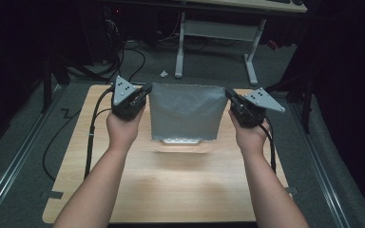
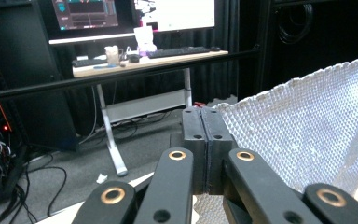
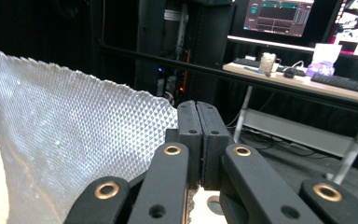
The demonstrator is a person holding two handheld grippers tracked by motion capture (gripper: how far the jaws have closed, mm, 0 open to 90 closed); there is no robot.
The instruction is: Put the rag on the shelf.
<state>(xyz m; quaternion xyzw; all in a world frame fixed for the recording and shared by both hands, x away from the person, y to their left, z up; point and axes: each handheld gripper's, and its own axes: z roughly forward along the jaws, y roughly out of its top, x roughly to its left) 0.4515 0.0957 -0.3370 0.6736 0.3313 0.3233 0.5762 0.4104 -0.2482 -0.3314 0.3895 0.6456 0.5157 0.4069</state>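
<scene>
While pinched at top corners, grey waffle-textured cloth hangs rectangular above wooden table

the cloth hangs above the table, between left gripper and right gripper.

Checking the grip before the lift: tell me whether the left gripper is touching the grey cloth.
Touching. In the left gripper view the left gripper is shut with the corner of the grey cloth pinched between its pads.
</scene>
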